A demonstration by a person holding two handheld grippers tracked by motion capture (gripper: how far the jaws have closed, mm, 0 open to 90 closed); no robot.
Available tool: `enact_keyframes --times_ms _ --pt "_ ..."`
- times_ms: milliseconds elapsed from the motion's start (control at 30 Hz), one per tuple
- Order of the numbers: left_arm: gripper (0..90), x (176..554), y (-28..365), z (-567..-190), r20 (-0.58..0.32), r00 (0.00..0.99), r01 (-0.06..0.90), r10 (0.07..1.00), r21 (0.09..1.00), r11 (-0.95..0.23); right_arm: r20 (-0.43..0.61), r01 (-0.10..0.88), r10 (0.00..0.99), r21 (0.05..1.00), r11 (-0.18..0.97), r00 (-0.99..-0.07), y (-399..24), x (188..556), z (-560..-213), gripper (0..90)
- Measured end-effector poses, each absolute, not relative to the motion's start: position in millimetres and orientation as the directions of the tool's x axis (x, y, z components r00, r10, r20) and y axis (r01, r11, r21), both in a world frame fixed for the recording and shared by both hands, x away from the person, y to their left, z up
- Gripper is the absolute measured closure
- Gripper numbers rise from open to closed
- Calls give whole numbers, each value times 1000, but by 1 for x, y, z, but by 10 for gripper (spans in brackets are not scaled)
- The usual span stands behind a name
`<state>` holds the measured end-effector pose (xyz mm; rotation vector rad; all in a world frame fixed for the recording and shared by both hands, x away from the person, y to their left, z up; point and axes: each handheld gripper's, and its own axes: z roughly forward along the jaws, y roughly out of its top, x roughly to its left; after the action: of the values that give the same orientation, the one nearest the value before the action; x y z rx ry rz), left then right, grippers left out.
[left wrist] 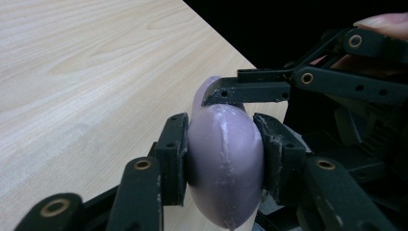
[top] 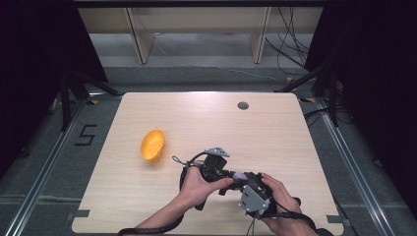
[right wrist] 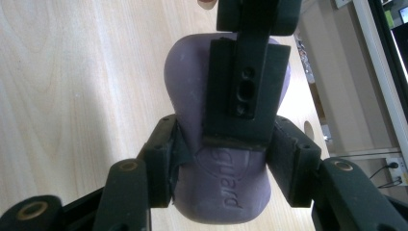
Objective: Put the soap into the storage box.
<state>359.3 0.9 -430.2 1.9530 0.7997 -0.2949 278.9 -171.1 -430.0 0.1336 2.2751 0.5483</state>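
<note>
Soap (left wrist: 225, 163), a firm, smooth purple bar likely slippery and light, sits clamped across its narrow waist by both the left gripper (left wrist: 223, 159) and right gripper (right wrist: 221, 168) above the counter's (top: 275, 132) near edge.

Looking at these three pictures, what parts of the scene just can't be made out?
- Embossed word on the pale purple soap-like bar, right gripper view: it ends in "guard", the start hidden by the left gripper.
- The same bar in the high view: mostly covered by both hands and grippers, its shape unreadable.
- Bar's lower end, left gripper view: cut off by the bottom edge.
- Orange plastic bowl-like shell, high view: too small to identify.
</note>
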Motion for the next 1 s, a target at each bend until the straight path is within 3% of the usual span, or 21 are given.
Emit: enact_keyframes --times_ms 233,400,500,833,1000 --pt "585 356 2 -427 -475 774 611 417 732 -300 -656 -49 303 461 886 -691 -170 279 -430 497" --pt "585 355 5 -424 -438 771 594 463 757 -273 -675 -50 312 459 887 -668 -175 283 -426 345" --pt "586 355 6 -423 -419 775 582 472 764 -278 -677 -59 311 465 884 -667 -177 282 -425 310" --pt "586 352 14 -421 -361 778 544 515 797 -262 -659 -34 345 491 871 -668 -189 278 -423 298" --pt "586 352 20 -420 -338 778 527 529 809 -259 -616 43 444 554 832 -651 -206 280 -423 322"
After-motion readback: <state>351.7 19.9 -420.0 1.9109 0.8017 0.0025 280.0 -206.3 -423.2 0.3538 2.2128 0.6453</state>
